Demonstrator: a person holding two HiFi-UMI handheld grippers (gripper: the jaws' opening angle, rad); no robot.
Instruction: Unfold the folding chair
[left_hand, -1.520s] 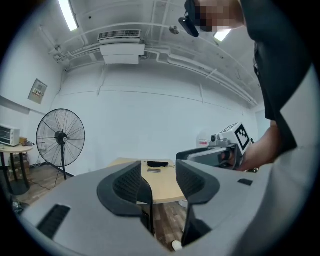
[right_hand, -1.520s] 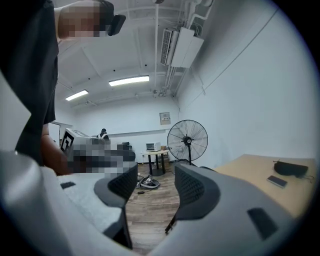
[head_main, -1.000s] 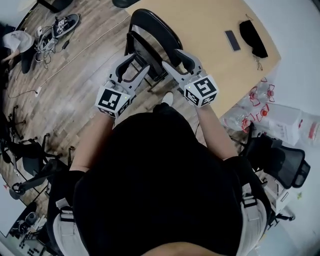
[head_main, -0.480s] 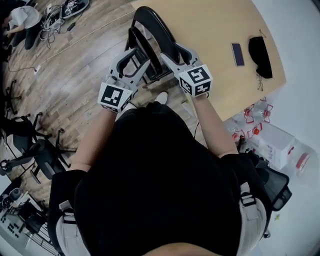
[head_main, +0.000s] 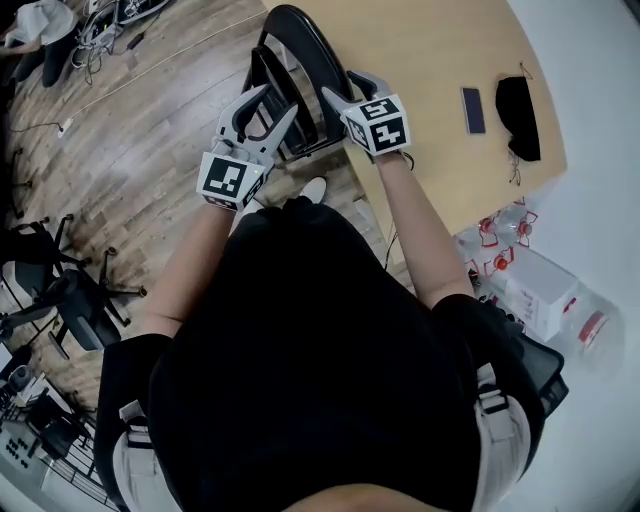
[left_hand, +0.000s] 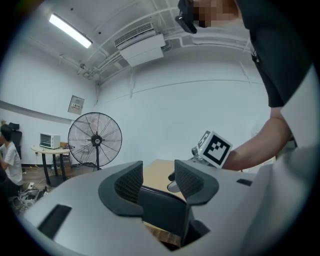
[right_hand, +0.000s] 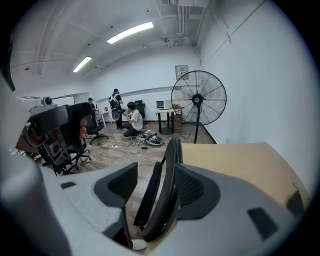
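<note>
1. Chair (head_main: 300, 60): folded, upright, at the desk's (head_main: 430, 45) left edge.
2. Left gripper (head_main: 268, 105): jaws apart, the chair's dark panel between them.
3. Right gripper (head_main: 350, 88): jaws apart, astride the chair's rim.

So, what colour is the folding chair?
Black; the folding chair shows best in the head view.

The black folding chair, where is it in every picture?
Head view: the folding chair is top middle, beside the wooden table.
Left gripper view: bottom middle, a dark panel between the jaws.
Right gripper view: middle, edge-on between the jaws.
Shared landmark: the wooden table.
</note>
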